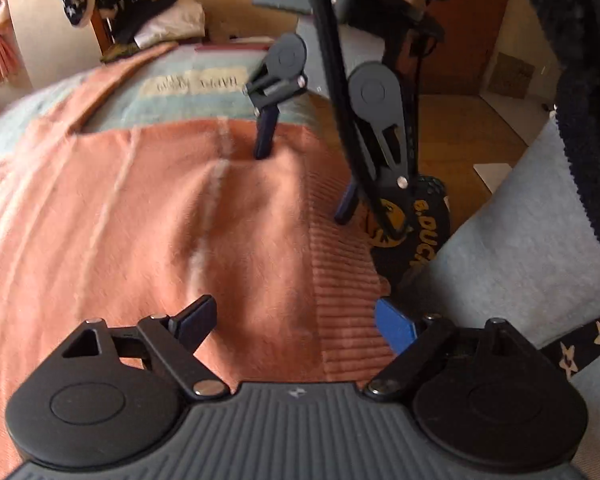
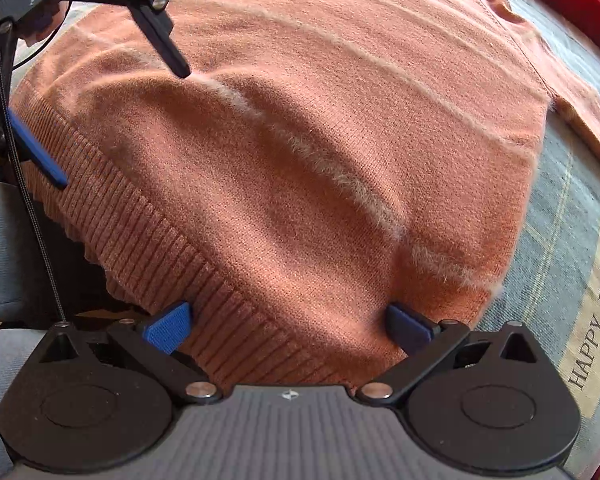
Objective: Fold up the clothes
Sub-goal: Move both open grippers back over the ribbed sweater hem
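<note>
We can read "HAPPY EVERY" in dark capitals on a cream label [image 2: 594,312] of the pale blue checked bedspread [image 2: 556,240], the same label [image 1: 196,82] being blurred and upside down in the left wrist view, and yellow letters "B.DUCK" on a black item [image 1: 424,224] beside the bed.

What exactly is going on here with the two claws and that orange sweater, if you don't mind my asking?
A person is folding clothes with a hand-held claw in each hand. A salmon-orange knit sweater lies spread flat on a blue-grey bedspread. Both the left claw and the right claw are open, poised over the ribbed hem at the sweater's bottom edge. Neither grips the fabric, so the fold has not begun.
</note>
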Demonstrator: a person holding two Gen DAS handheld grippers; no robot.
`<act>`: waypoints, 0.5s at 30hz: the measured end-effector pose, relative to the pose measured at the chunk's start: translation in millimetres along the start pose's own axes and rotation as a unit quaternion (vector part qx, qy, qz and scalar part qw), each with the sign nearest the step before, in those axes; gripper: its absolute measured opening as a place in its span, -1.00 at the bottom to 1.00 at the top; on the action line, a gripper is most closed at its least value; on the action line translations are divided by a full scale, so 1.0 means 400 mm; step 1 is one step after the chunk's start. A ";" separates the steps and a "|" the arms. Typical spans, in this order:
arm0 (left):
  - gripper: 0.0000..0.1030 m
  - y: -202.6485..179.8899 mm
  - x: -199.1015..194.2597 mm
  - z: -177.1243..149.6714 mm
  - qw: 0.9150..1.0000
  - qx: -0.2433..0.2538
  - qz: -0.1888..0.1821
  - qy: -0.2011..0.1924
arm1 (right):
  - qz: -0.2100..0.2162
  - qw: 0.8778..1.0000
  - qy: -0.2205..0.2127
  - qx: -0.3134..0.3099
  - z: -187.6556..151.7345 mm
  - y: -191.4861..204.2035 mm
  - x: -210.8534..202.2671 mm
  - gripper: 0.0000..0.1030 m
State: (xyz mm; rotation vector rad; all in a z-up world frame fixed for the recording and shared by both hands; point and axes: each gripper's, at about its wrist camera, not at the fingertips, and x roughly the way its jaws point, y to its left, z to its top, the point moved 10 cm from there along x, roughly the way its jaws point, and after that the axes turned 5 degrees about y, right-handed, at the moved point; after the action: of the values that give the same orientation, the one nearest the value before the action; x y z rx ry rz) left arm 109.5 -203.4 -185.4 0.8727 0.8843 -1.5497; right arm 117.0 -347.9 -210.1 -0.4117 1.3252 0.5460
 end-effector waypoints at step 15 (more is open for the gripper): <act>0.68 -0.048 -0.087 -0.159 0.996 -0.061 0.032 0.052 | 0.015 0.996 -0.073 -0.049 0.124 0.054 -0.036 1.00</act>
State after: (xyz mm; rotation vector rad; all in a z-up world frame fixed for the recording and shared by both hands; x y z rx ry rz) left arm 99.9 -129.1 -181.5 0.8897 1.0063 -1.3906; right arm 141.3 -303.8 -185.5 -0.4241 1.1696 0.6561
